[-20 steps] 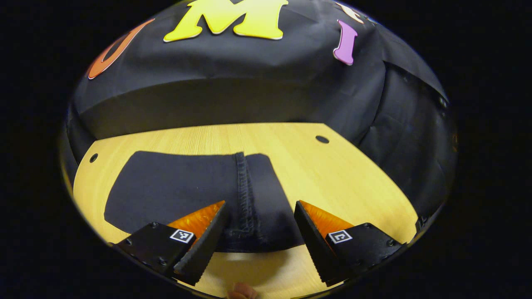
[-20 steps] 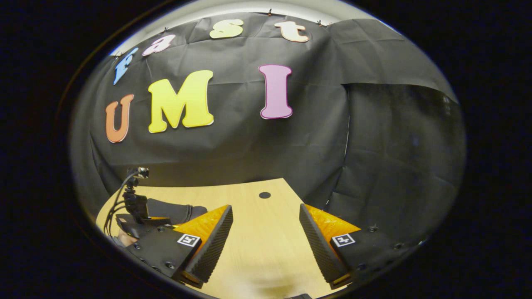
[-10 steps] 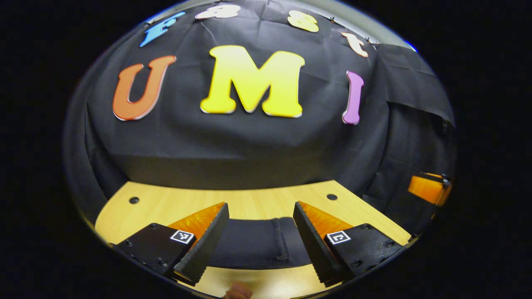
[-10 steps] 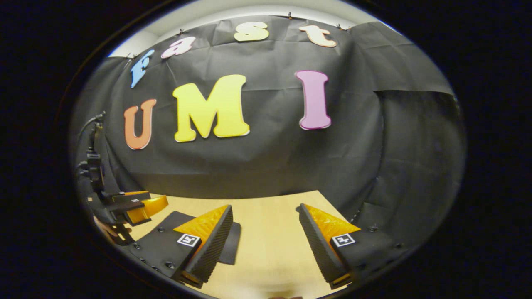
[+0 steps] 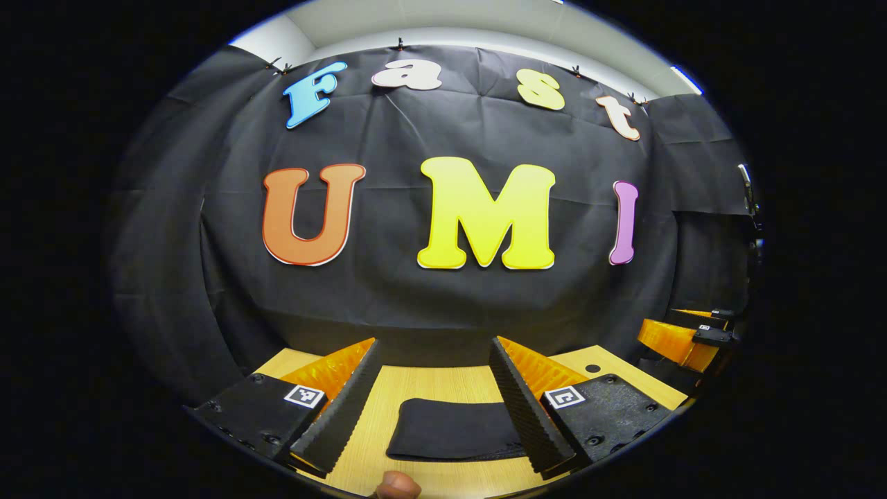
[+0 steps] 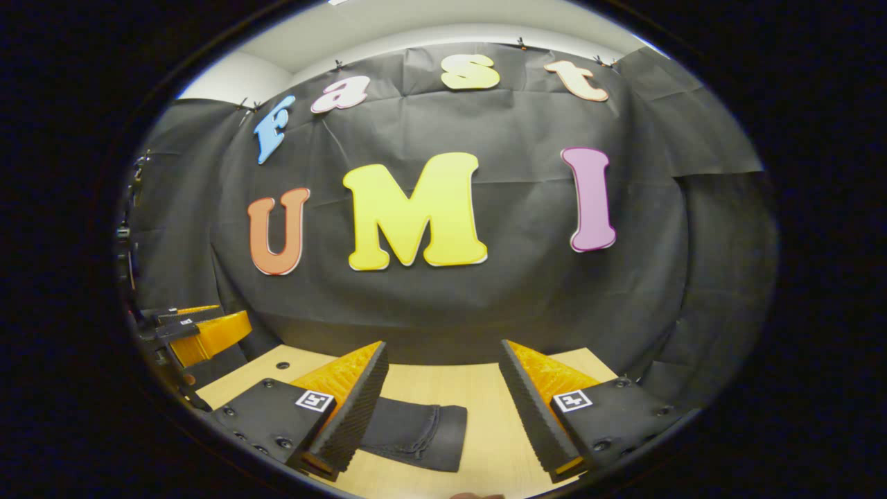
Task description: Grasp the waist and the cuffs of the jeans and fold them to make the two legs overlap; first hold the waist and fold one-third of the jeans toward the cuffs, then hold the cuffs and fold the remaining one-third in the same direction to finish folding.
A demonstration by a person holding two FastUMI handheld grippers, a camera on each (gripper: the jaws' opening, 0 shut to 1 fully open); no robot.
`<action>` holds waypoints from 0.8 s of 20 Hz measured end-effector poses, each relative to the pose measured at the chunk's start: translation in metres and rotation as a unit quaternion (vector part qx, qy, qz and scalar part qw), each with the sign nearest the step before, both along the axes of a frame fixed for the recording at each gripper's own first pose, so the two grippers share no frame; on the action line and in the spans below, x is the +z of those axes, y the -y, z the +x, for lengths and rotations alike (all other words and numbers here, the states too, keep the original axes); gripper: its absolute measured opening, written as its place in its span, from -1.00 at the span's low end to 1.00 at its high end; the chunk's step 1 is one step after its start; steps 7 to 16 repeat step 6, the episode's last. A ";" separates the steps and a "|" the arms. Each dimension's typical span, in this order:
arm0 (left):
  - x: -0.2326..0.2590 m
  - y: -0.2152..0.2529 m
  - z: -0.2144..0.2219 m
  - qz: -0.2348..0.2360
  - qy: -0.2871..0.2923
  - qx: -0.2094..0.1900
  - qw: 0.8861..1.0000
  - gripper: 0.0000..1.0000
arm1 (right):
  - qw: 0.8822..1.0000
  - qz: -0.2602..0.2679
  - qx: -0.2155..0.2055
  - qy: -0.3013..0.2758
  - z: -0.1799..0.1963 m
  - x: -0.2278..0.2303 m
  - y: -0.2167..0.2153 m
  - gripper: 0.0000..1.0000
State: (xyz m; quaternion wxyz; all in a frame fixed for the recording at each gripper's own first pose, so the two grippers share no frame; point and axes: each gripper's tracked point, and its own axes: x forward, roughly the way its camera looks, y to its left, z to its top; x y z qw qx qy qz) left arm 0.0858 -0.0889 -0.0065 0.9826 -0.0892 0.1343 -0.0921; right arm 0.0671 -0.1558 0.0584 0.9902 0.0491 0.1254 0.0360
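The dark folded denim jeans (image 5: 454, 430) lie flat on the light wooden table (image 5: 416, 384), both the left gripper (image 5: 433, 402) and right gripper (image 6: 443, 409) spread and clear, so any loosely stacked layer could spring open.

no readable text, square markers (coded) on fingers (image 5: 326, 423)

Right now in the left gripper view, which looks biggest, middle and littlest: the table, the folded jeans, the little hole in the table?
1. Table, biggest, though partly hidden.
2. Folded jeans, smaller, lying on it.
3. Hole, tiniest, farther away.
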 end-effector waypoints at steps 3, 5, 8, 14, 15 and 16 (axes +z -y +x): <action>0.001 -0.005 -0.009 -0.007 -0.006 0.004 1.000 0.98 | 1.000 -0.011 0.005 0.019 -0.003 0.009 -0.009 0.97; -0.003 -0.008 -0.015 -0.002 -0.007 0.001 1.000 1.00 | 1.000 -0.020 0.006 0.020 -0.005 0.008 -0.011 0.97; -0.004 -0.007 -0.018 0.002 -0.008 -0.001 1.000 0.99 | 1.000 -0.019 0.008 0.019 -0.006 0.008 -0.012 0.97; -0.004 -0.007 -0.018 0.002 -0.008 -0.001 1.000 0.99 | 1.000 -0.019 0.008 0.019 -0.006 0.008 -0.012 0.97; -0.004 -0.007 -0.018 0.002 -0.008 -0.001 1.000 0.99 | 1.000 -0.019 0.008 0.019 -0.006 0.008 -0.012 0.97; -0.004 -0.007 -0.018 0.002 -0.008 -0.001 1.000 0.99 | 1.000 -0.019 0.008 0.019 -0.006 0.008 -0.012 0.97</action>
